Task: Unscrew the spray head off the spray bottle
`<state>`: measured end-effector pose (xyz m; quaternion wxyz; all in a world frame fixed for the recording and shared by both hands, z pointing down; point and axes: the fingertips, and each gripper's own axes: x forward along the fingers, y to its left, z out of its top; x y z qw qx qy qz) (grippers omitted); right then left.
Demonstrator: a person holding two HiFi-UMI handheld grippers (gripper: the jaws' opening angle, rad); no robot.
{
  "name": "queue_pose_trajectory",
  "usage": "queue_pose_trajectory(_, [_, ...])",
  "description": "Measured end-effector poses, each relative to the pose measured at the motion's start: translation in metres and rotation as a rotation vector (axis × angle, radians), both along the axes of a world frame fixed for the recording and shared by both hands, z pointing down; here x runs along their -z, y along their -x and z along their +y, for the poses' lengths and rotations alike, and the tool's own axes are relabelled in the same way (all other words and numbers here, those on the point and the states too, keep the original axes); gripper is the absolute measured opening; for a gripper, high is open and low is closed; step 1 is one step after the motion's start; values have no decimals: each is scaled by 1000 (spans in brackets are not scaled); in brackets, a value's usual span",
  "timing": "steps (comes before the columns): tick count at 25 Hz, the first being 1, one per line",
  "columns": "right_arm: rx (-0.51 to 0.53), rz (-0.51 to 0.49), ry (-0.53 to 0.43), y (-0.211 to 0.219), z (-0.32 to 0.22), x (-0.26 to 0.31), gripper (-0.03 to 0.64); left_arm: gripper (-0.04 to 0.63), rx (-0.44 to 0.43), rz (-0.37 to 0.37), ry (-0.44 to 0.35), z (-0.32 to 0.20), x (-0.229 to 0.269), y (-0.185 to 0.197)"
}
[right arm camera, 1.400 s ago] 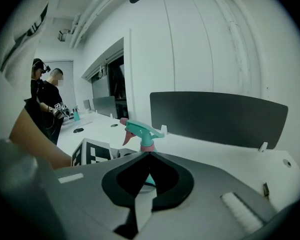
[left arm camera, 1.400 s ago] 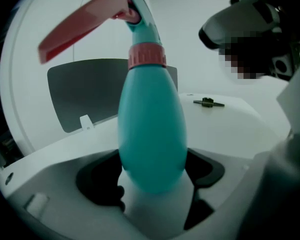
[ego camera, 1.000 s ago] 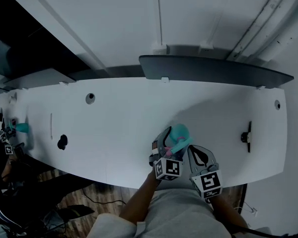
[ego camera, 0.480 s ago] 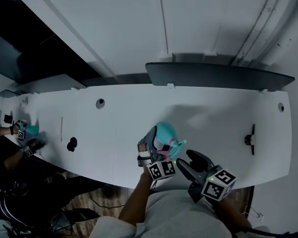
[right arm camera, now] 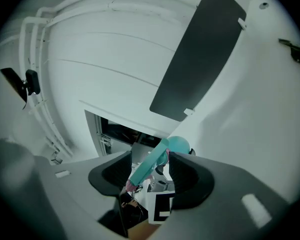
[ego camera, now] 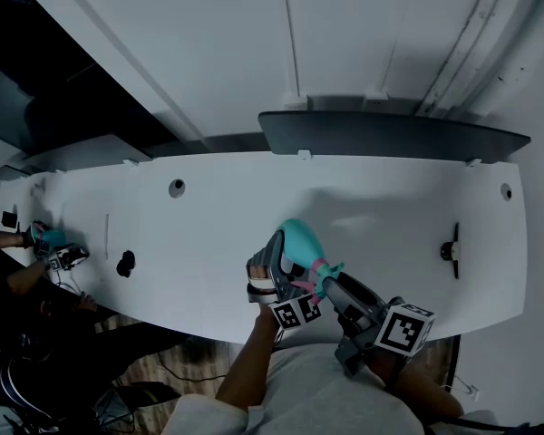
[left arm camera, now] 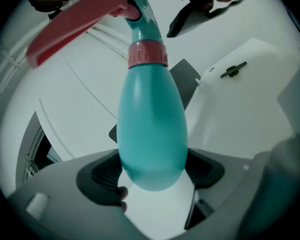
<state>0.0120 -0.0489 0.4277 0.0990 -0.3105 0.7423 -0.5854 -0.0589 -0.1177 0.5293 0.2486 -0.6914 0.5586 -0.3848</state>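
Long white table beyond both tongs, with a dark panel along its far edge. Item 1: teal spray bottle, held tilted above the table's near edge, its base in the left tongs and its neck pointing toward the right tongs. Item 2: left tongs, clenched on the bottle's fat lower body, as they were 1.0 s ago. Item 3: right tongs, changed. 0.5 s ago they stood drawn back, clear of the bottle on its right; now they have come in and their jaws bracket the spray head. Judged meaning: the bracing grip is set and the turning grip is being taken; the head is still on and unscrewing has not begun. View notes: only the right gripper view shows the spray head lying slantwise between those jaws, close to 1 pad with open space at the other, so these tongs are spread, not yet biting. Only the left gripper view shows clearly the pink collar seated on the neck, the red trigger beyond it, and both pads pressed on the bottle's flanks.
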Motion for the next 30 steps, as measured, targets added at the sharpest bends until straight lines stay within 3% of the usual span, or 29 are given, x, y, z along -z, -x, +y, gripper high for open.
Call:
queue_pose_trajectory(3, [22, 12, 32, 7, 3, -6, 197, 385, -5, -21, -7, 2, 2, -3])
queue_pose_trajectory(13, [140, 115, -44, 6, 5, -8, 160, 380, -5, -100, -11, 3, 7, 0])
queue_pose_trajectory(19, [333, 309, -203, -14, -7, -4, 102, 380, -64, -139, 1, 9, 13, -7])
queue_pose_trajectory(22, [522, 543, -434, -18, -7, 0, 88, 380, -91, -148, 36, 12, 12, -14])
queue_pose_trajectory(27, [931, 1221, -1119, -15, 1, -2, 70, 380, -109, -65, 129, 22, 1, -24])
queue_pose_trajectory(30, [1141, 1416, -1354, -11, 11, -7, 69, 380, -94, -23, 153, 28, -6, -25])
